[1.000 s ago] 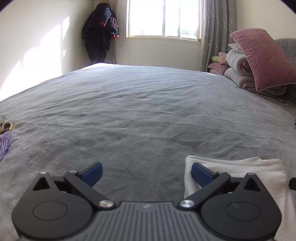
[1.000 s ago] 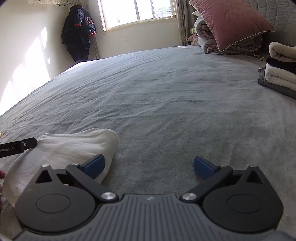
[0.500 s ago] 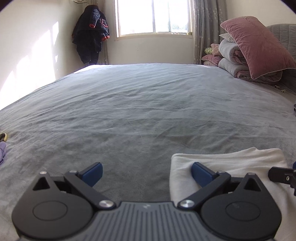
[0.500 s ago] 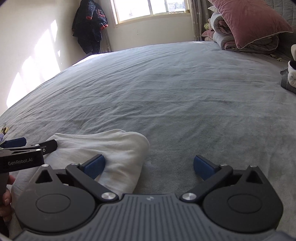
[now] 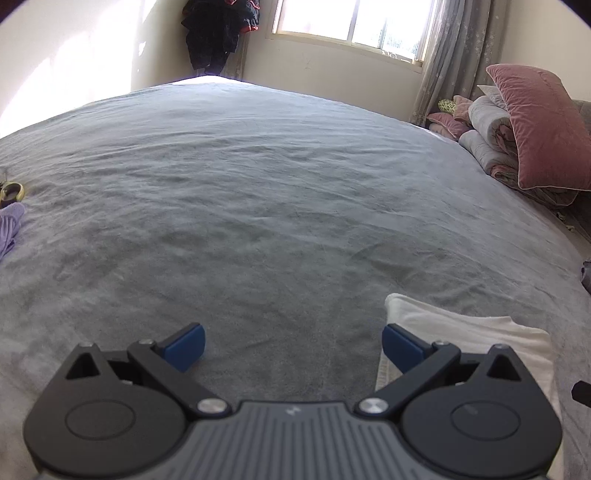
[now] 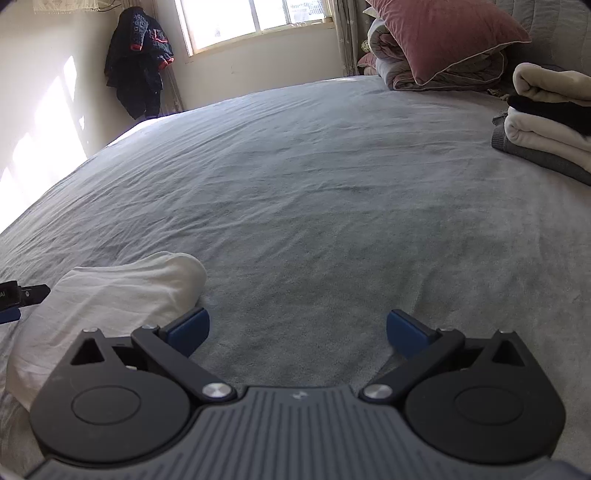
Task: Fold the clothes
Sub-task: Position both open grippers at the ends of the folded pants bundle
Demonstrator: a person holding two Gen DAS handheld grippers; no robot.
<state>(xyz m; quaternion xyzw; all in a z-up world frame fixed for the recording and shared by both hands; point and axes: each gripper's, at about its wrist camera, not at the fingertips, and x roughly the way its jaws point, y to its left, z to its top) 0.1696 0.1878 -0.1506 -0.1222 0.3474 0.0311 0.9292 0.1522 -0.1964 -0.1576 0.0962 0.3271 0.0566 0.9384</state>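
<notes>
Now | left gripper (image 5: pixel 291 345) gaping, empty | right gripper (image 6: pixel 297 332) likewise | white garment (image 6: pixel 110 295) between | folded stack (image 6: pixel 546 122) far right

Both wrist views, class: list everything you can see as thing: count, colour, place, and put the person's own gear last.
White garment: one, folded, near edge of the bed, between the two grippers.
Bed cover: one, grey, fills both views.
Stack of folded clothes: one, cream, black and grey layers, right side of the bed.
Pink pillow: one, on rolled bedding at the head of the bed.
Rolled bedding: one pile, grey and pink, under the pillow.
Purple cloth: one, left edge of the bed.
Dark jacket: one, hanging in the corner by the window.
Window: one, bright, far wall.
Curtain: one, grey, right of the window.
Left gripper: black with blue pads, open.
Right gripper: black with blue pads, open.
</notes>
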